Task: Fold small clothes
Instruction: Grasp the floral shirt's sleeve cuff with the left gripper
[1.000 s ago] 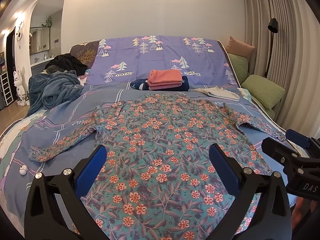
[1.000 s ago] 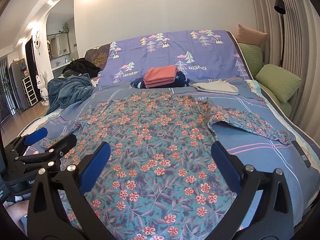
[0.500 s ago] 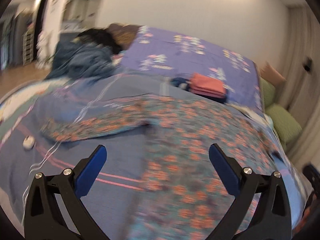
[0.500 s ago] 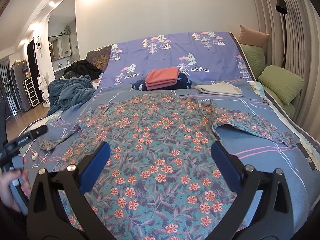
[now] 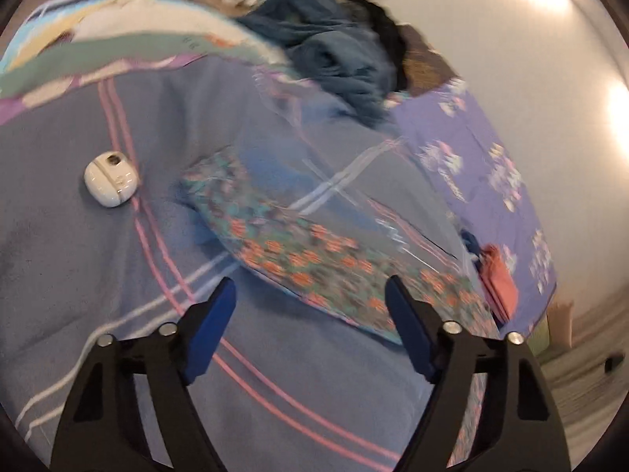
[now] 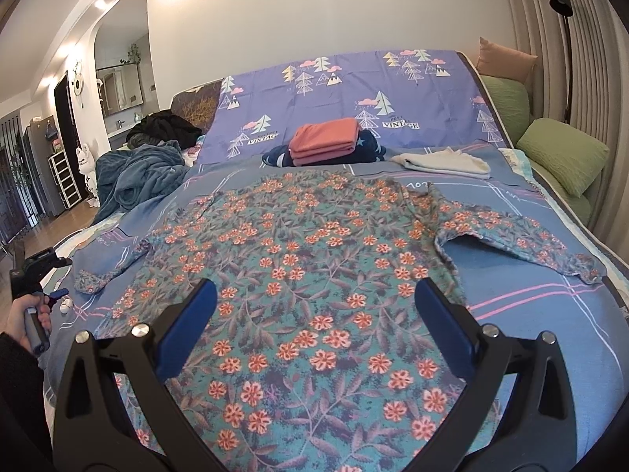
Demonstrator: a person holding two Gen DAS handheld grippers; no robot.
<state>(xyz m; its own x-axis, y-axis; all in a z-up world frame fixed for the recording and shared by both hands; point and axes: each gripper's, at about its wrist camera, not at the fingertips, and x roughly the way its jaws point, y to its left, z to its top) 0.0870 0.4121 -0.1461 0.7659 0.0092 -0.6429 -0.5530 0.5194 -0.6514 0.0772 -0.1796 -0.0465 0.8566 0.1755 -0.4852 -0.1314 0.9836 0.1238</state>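
Floral top (image 6: pixel 314 259) spread flat, front down, on striped bedspread (image 6: pixel 542 314), both sleeves laid outward. Left gripper (image 5: pixel 310 314), jaws spread and empty, now swung away from the garment's body to face left sleeve (image 5: pixel 298 251), cuff end nearest small white case (image 5: pixel 112 179); a second ago aimed straight over the hem. View motion-blurred, so contact with cloth not determinable; appears apart. Right gripper (image 6: pixel 314 314), jaws spread and empty, unchanged above the lower hem. Likely meaning: sleeve fold about to begin on the left side, nothing folded yet. Folded pink stack (image 6: pixel 326 139) and cream garment (image 6: pixel 444 163) beyond the collar.
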